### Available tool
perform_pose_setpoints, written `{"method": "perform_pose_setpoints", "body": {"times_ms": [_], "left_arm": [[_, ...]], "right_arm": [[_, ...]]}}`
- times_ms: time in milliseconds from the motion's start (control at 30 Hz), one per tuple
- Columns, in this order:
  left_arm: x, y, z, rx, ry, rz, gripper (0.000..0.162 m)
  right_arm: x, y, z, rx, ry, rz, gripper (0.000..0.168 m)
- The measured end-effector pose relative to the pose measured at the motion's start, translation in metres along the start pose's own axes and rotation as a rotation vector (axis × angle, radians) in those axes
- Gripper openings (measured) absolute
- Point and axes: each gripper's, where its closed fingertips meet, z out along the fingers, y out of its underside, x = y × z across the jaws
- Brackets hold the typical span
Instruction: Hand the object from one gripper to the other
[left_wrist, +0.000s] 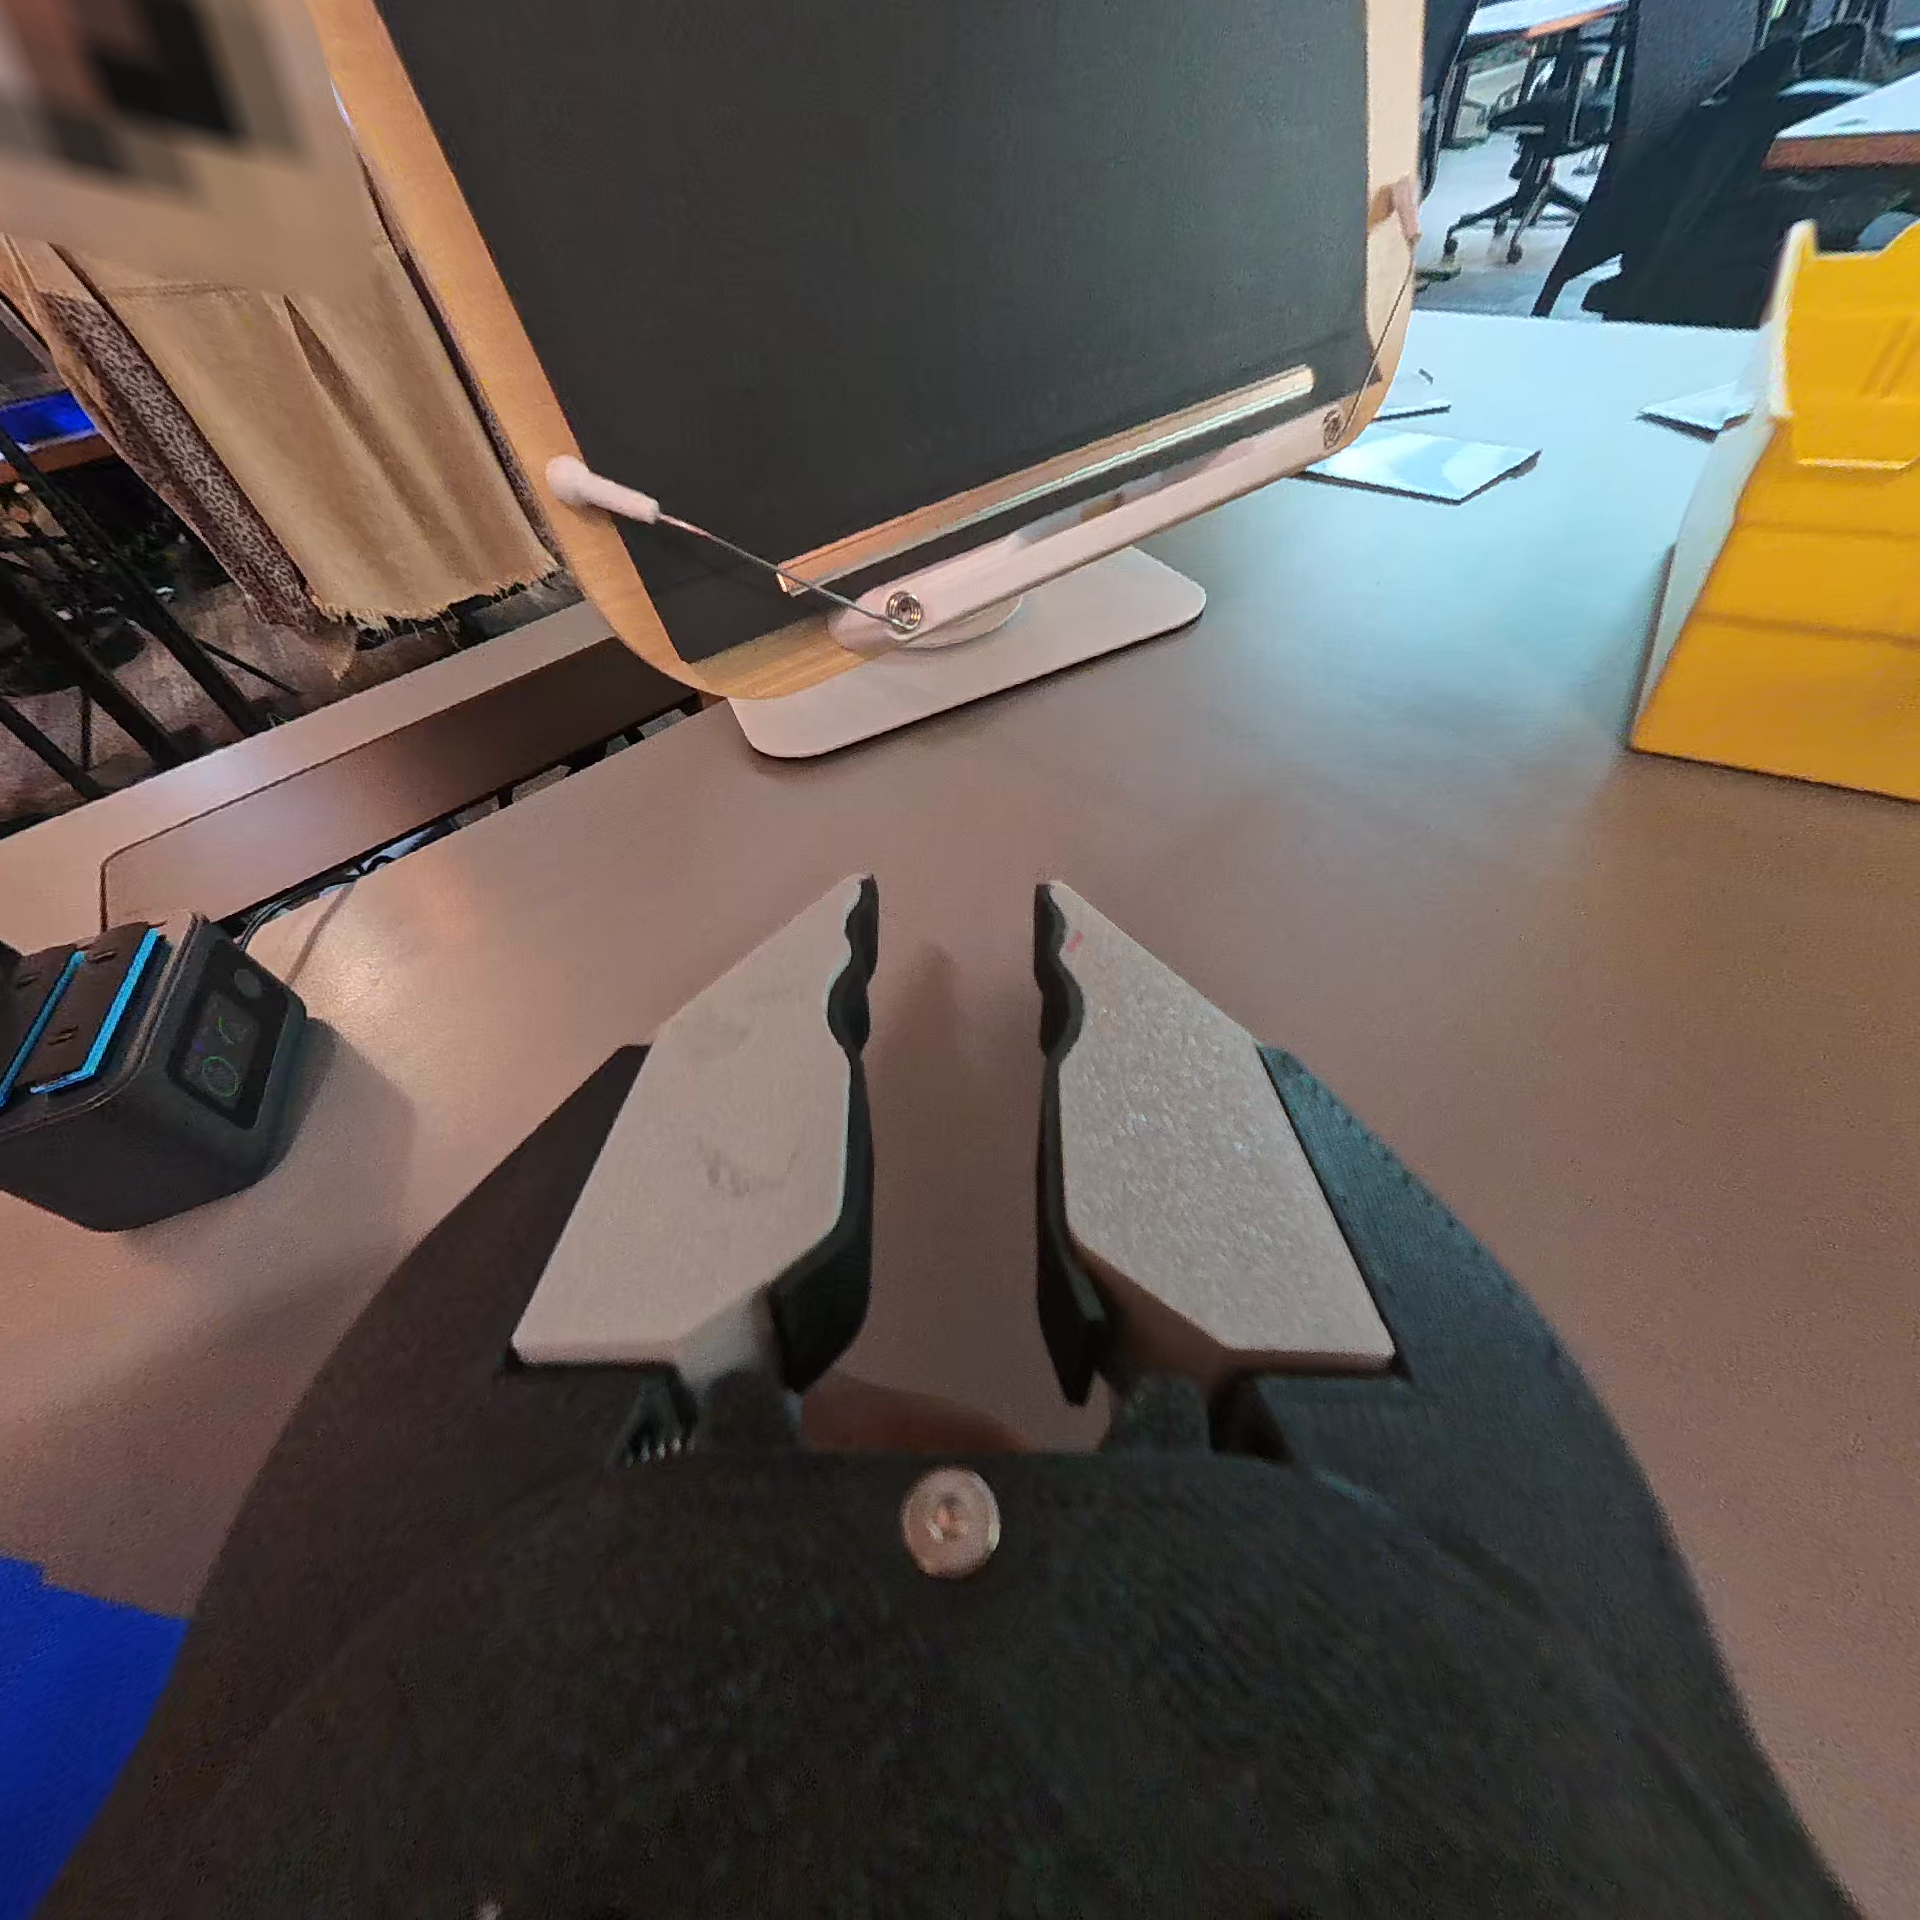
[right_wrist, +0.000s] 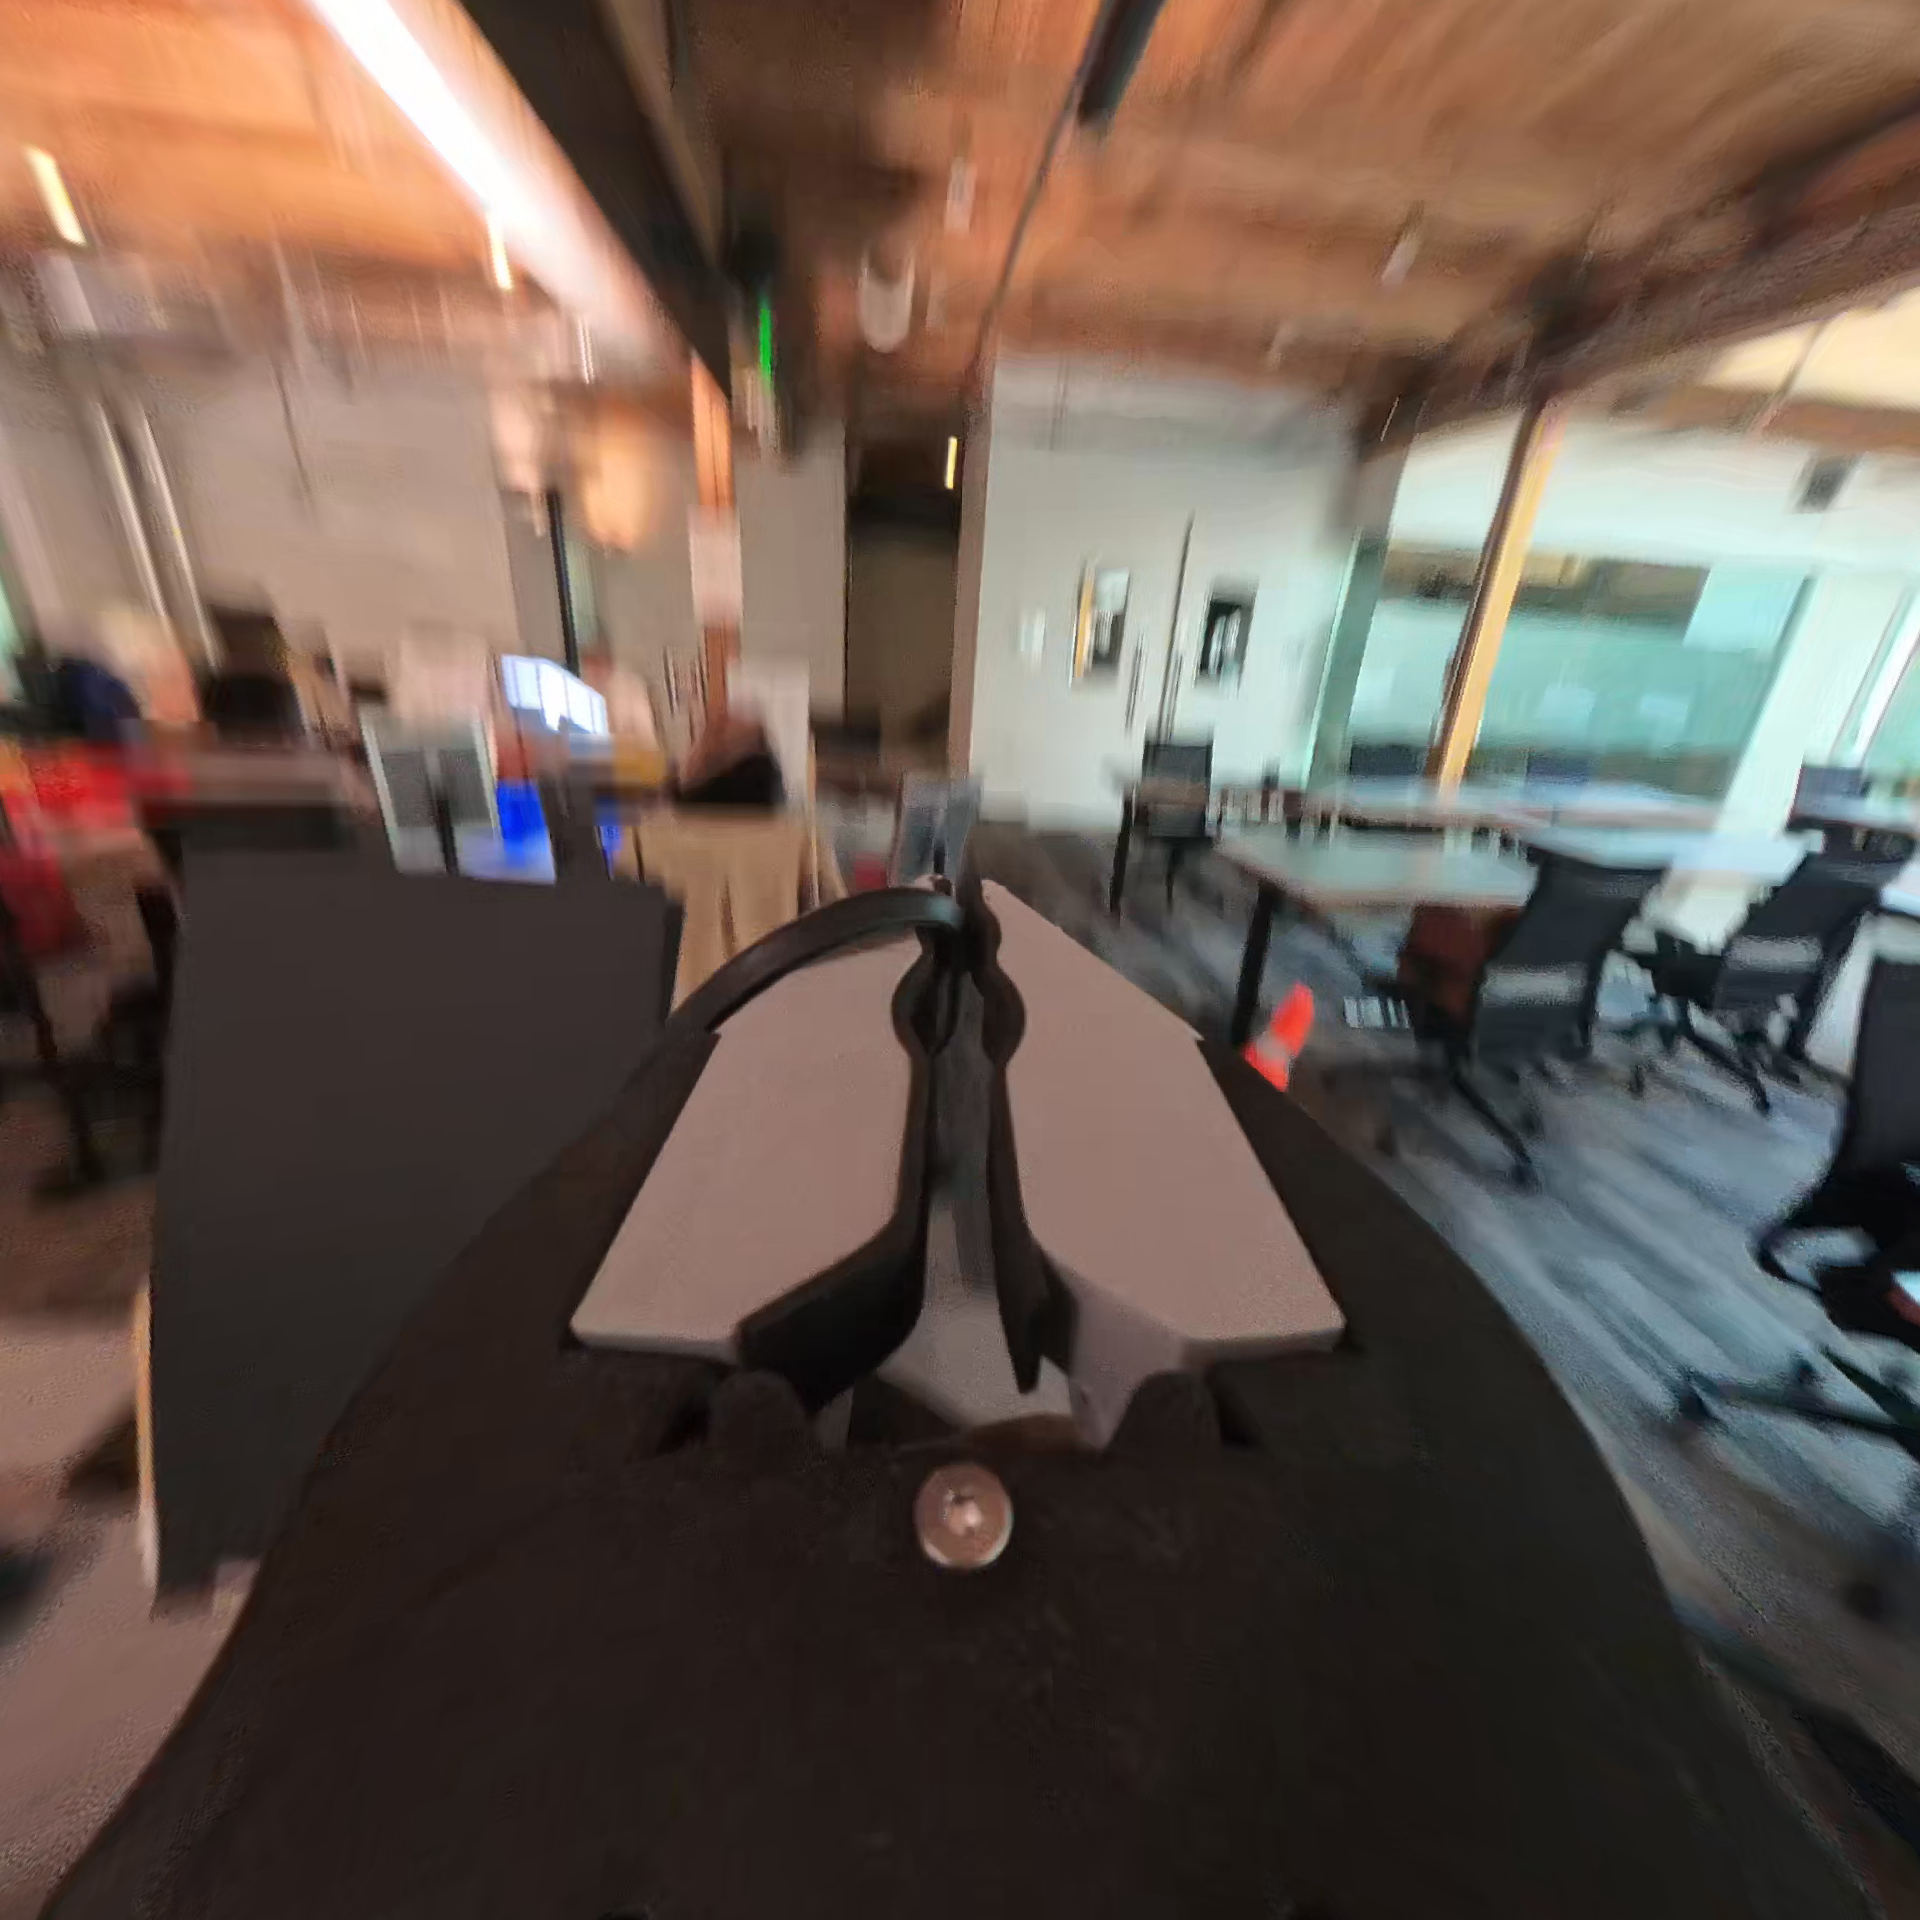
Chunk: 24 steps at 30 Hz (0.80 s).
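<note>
In the right wrist view my right gripper (right_wrist: 961, 914) is shut on a thin black curved band (right_wrist: 800, 951), a loop that arcs out to the left from the fingertips and down behind the left finger. The gripper is raised and points across the room, and the view is blurred. In the left wrist view my left gripper (left_wrist: 956, 894) is open and empty, low over the brown table (left_wrist: 1351, 987). The band and the right gripper do not show in the left wrist view.
On the table ahead of the left gripper stands a dark board in a wooden frame (left_wrist: 883, 260) on a white base (left_wrist: 987, 665). A yellow box (left_wrist: 1808, 582) is at right, a small black device with a screen (left_wrist: 156, 1070) at left. Office tables and chairs (right_wrist: 1558, 935) fill the room. About 70 centimetres separates my left fingertips from my right.
</note>
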Motion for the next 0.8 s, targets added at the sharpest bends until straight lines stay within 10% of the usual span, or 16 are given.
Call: {"method": "perform_pose_setpoints", "body": {"times_ms": [100, 567, 800], "left_arm": [[-0.004, 0.005, 0.002, -0.028, -0.014, -0.003, 0.027], [0.005, 0.022, 0.01, -0.1, 0.005, 0.055, 0.029], [0.011, 0.021, 0.008, -0.106, 0.032, 0.04, 0.035]], "right_arm": [[0.023, -0.021, -0.02, 0.125, 0.097, -0.044, 0.0], [-0.005, 0.125, -0.005, -0.343, -0.077, -0.207, 0.0], [-0.082, 0.328, -0.037, -0.816, -0.58, -0.173, 0.0]]}}
